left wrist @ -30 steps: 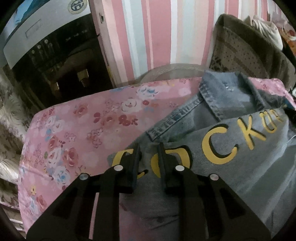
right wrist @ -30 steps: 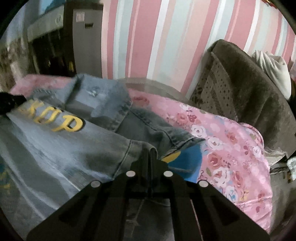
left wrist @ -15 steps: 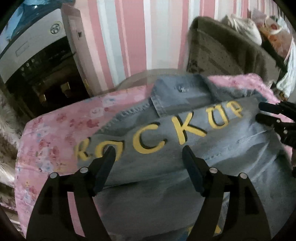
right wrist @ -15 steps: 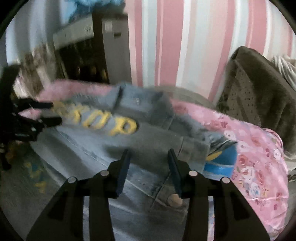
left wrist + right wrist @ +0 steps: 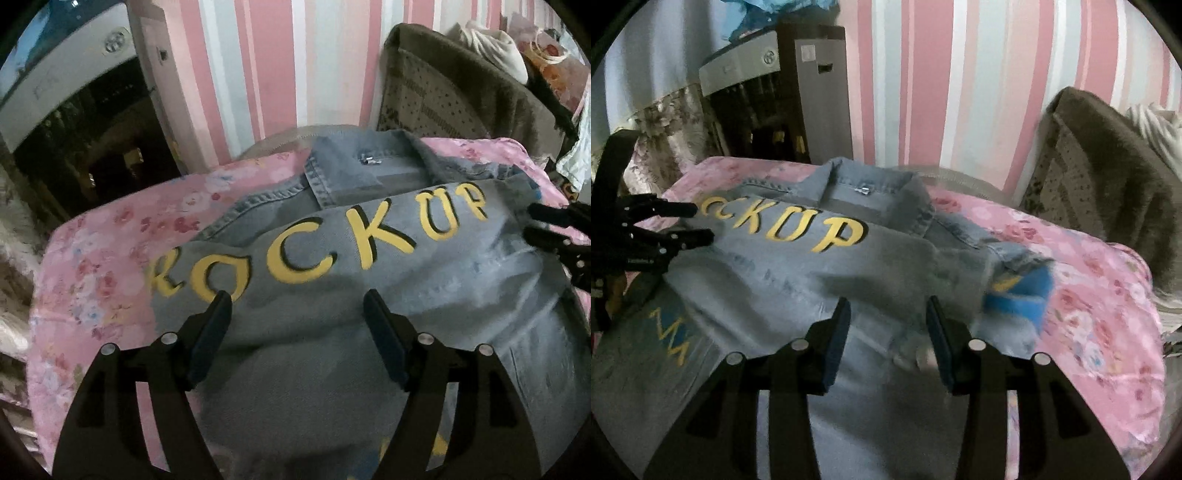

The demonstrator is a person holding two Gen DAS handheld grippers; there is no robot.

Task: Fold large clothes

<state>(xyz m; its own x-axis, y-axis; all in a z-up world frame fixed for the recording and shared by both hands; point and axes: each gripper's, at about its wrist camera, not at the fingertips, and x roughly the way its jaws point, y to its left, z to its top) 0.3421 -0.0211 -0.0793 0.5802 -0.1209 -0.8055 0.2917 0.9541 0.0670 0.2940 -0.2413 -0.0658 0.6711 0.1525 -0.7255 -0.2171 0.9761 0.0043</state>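
A grey-blue denim jacket [image 5: 424,288] with yellow "ROCKUP" lettering lies back-up on a pink floral bed cover [image 5: 103,258], collar [image 5: 369,173] towards the striped wall. My left gripper [image 5: 295,295] hovers open above the jacket's left half with nothing between its fingers; the right wrist view shows this left gripper [image 5: 701,223] at the far left. My right gripper [image 5: 887,302] stands over the jacket [image 5: 812,266] near its right edge, jaws opening, nothing pinched between them. The left wrist view catches the right gripper [image 5: 532,222] at its right border.
A brown furry cushion [image 5: 1108,155] leans against the pink striped wall [image 5: 960,74] at the right, with white cloth [image 5: 491,44] behind it. A dark cabinet [image 5: 783,110] stands at the left. A blue and yellow patch [image 5: 1019,299] peeks out at the jacket's right side.
Both grippers were shut on the jacket's edges a second ago; both have let go, opened and drawn back. The jacket now lies spread with its whole lettering showing.
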